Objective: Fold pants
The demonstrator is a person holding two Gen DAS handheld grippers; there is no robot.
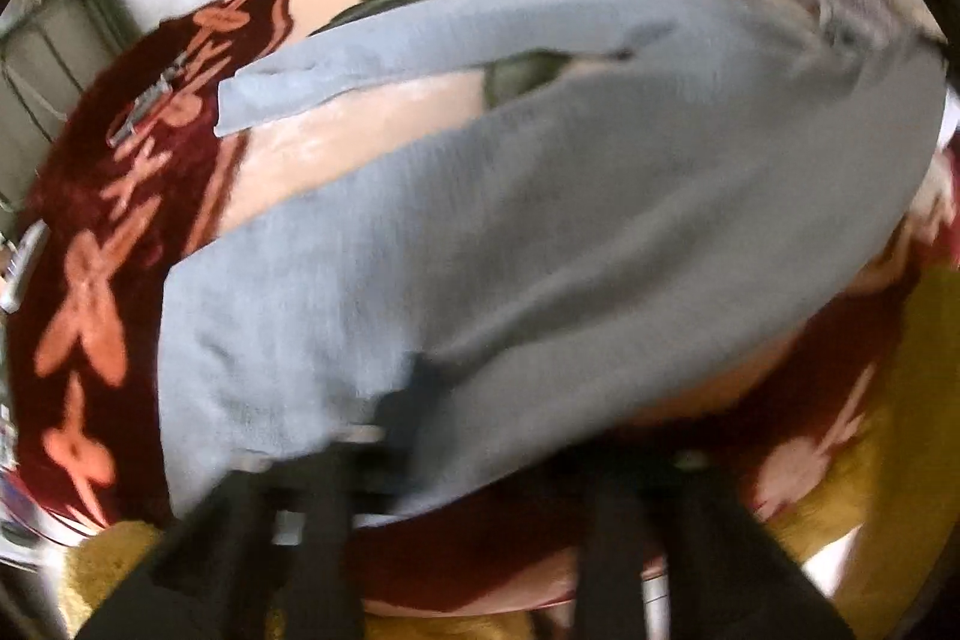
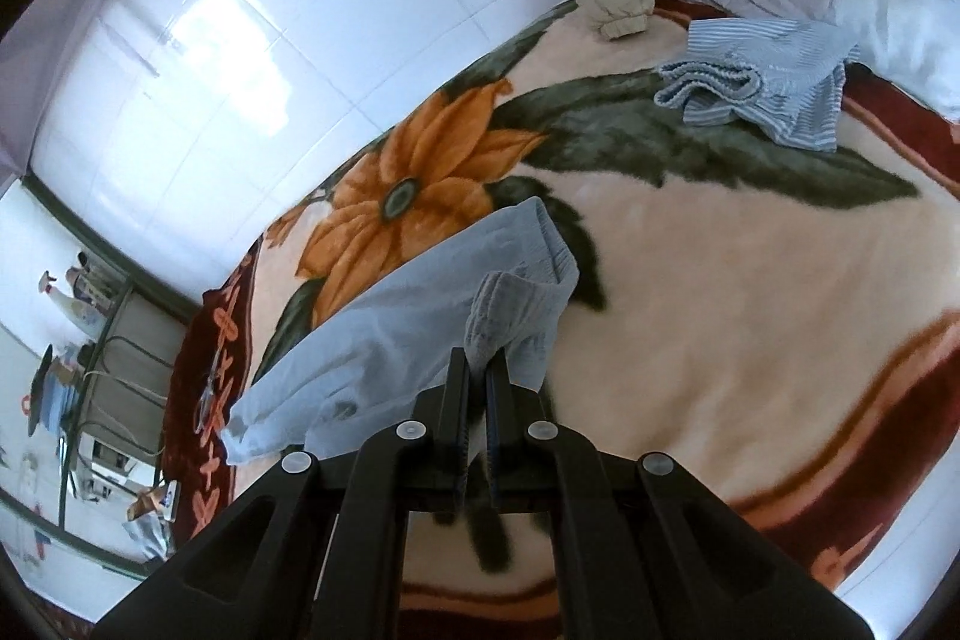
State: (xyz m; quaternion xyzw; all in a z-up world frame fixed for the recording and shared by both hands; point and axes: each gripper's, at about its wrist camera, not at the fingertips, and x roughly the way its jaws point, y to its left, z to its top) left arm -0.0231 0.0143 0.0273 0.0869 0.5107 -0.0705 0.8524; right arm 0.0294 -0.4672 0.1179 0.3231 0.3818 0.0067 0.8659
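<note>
One pair of pants (image 1: 540,232) lies spread on the bed (image 2: 750,280), its long axis running from the waistband, far right in the left wrist view, to the leg ends at near left. Two legs diverge toward the cuffs, the farther one thin and apart across a bare strip of blanket. The right tongs (image 2: 478,370) are clamped on the bunched waistband and lift it off the blanket, the rest trailing away to the left. The left tongs (image 1: 420,388) sit at the opposite end, at the near leg's edge; blur hides whether the pads bite the cloth. Judging by this, the fold turns on bringing one end along that axis toward the other
</note>
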